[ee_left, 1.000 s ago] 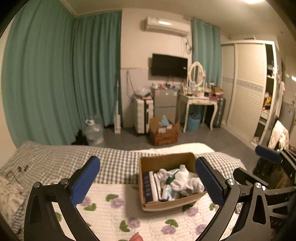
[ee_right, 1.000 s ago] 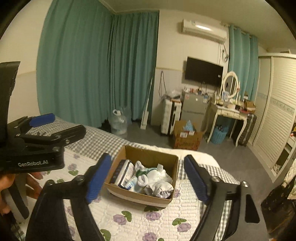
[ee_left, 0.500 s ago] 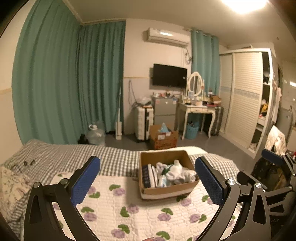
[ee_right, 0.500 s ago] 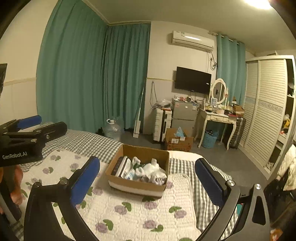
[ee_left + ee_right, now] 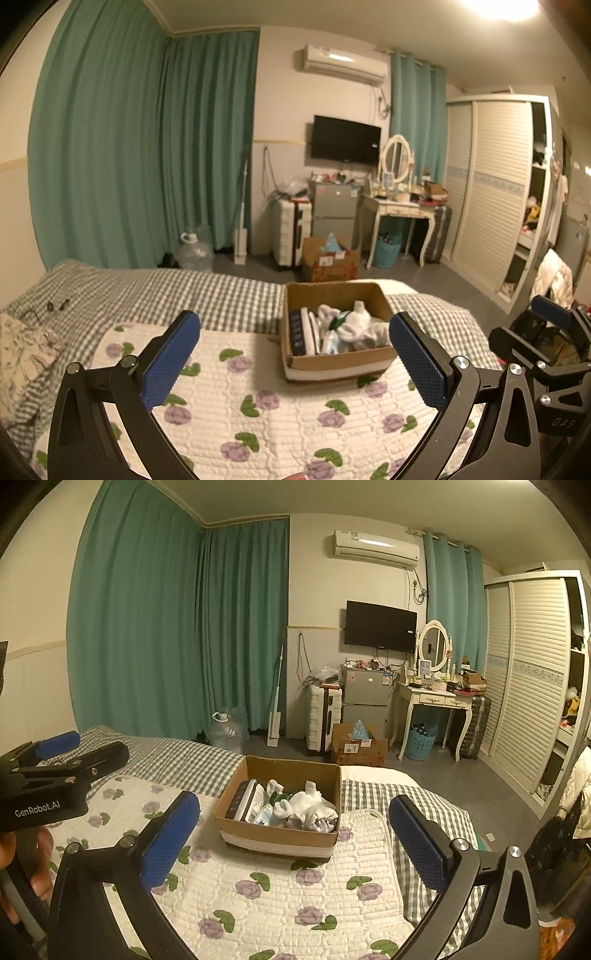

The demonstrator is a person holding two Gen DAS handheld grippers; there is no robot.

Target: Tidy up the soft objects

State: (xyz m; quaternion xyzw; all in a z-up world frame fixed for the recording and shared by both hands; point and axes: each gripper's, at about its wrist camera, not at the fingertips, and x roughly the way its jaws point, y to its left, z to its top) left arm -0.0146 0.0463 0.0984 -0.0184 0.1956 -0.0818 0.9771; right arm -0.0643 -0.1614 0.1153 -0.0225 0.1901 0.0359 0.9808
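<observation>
A brown cardboard box (image 5: 334, 363) stands on the flowered quilt (image 5: 258, 413) on the bed. It holds white socks (image 5: 360, 328), a green-trimmed soft item and dark flat packs on its left side. The box (image 5: 273, 840) and socks (image 5: 310, 808) also show in the right wrist view. My left gripper (image 5: 295, 354) is open and empty, held back from the box. My right gripper (image 5: 295, 834) is open and empty, also short of the box. The left gripper shows at the left edge of the right wrist view (image 5: 55, 771).
A grey checked sheet (image 5: 166, 291) covers the bed's far side, with a patterned pillow (image 5: 22, 350) at left. Beyond the bed are green curtains, a water jug (image 5: 225, 733), a floor carton (image 5: 356, 747), a dressing table (image 5: 432, 698) and a wardrobe (image 5: 532, 686).
Both grippers have drawn back and up from the box, so it looks smaller and farther. More of the quilt shows in front of it. Both grippers stay open.
</observation>
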